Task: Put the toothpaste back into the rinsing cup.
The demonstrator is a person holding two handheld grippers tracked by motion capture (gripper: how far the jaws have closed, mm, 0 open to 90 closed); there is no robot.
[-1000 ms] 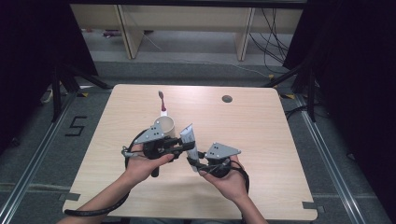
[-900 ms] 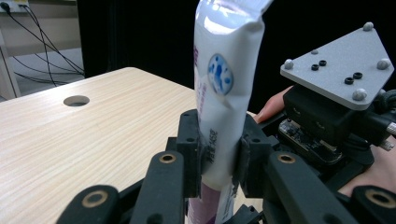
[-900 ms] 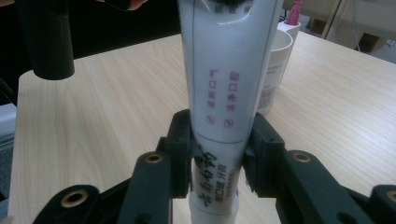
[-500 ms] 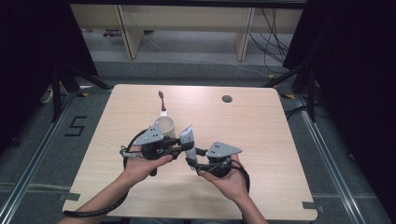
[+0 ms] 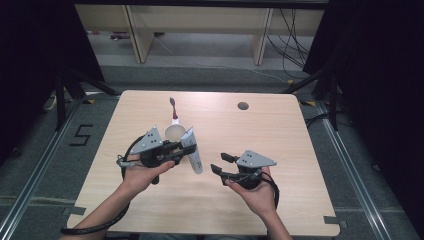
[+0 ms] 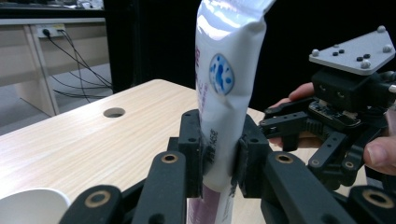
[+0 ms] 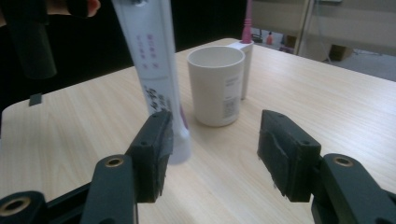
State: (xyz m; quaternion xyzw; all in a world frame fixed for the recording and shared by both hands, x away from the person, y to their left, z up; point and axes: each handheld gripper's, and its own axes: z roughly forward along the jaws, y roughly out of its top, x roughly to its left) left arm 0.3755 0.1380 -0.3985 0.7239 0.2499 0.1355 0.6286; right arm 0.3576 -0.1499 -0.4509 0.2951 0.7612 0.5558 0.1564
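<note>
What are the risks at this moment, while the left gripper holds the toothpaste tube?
1. The left gripper pinches the toothpaste tube on its soft body; it may slip or get squeezed.
2. The right gripper has just been opening, nothing between its jaws, so one grip alone carries the tube.
3. The cup stands close behind; a swinging tube might tip it.

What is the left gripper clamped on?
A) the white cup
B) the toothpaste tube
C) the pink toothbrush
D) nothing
B: in the left gripper view the left gripper's pads press both sides of the tube, while the cup stands free on the table.
</note>
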